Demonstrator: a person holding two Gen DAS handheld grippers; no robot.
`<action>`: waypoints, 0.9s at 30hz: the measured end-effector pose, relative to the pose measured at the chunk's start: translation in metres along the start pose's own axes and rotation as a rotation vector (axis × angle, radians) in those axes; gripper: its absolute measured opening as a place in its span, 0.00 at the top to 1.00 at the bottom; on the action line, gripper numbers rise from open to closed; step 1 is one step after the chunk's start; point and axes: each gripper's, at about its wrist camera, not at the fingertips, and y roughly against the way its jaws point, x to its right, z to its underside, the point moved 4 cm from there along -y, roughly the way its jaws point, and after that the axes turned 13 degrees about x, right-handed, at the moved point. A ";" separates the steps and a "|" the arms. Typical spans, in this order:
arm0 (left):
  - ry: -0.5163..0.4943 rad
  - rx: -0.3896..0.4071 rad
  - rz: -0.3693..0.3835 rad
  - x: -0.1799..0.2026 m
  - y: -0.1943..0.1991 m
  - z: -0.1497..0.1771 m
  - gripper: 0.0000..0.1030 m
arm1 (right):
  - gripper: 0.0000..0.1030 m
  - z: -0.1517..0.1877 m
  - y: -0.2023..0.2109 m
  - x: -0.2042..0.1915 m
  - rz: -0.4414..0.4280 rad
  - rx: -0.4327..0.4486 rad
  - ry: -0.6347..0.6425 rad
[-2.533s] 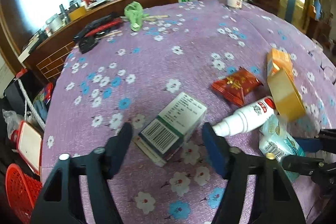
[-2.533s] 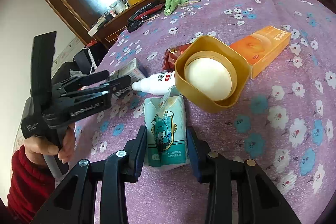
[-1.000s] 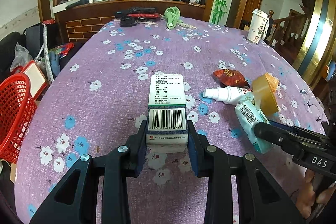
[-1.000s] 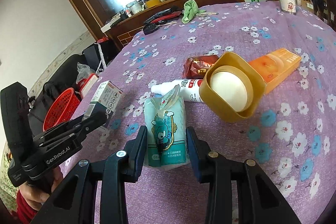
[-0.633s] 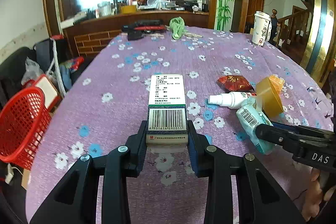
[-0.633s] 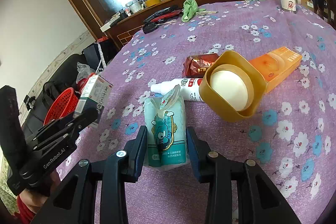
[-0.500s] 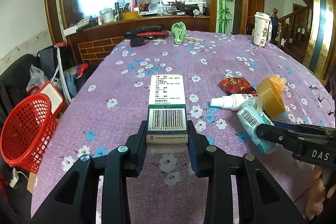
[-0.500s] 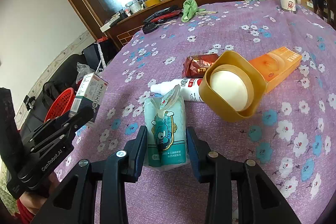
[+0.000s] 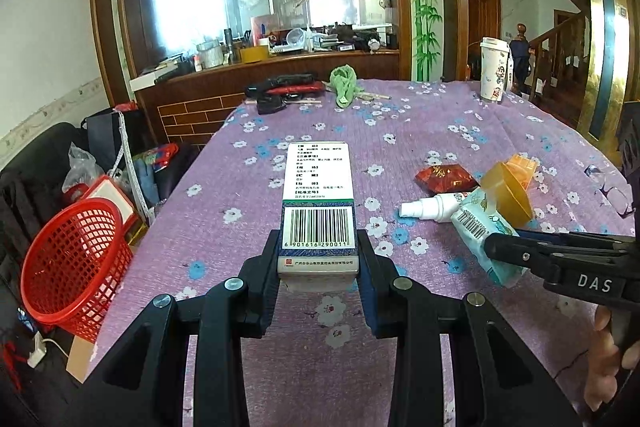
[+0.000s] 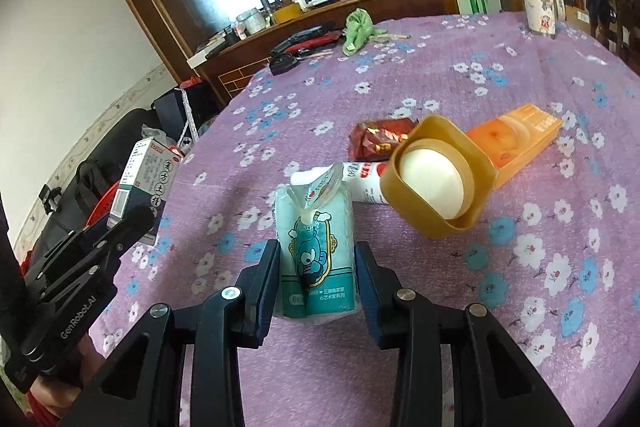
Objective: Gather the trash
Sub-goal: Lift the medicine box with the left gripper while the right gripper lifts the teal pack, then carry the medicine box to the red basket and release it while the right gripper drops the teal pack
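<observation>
The left tool (image 9: 319,269) is clamped on the medicine box (image 9: 319,203), the right tool (image 10: 316,279) on the tissue pack (image 10: 316,251). Next, both must go to the red basket (image 9: 72,259) beside the surface (image 9: 420,131).

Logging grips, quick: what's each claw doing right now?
Left claw: closed on the white medicine box.
Right claw: closed on the teal tissue pack.

The spray bottle (image 10: 362,183) is mostly hidden behind the tissue pack (image 10: 316,251) and the yellow tub (image 10: 436,179). The person's hand (image 9: 608,359) is cut off by the picture's edge. Small print on the box (image 9: 319,203) is unreadable.
</observation>
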 end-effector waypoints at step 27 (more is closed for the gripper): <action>0.157 0.047 -0.045 -0.080 0.034 -0.011 0.68 | 0.61 -0.009 -0.009 -0.079 -0.053 -0.088 0.052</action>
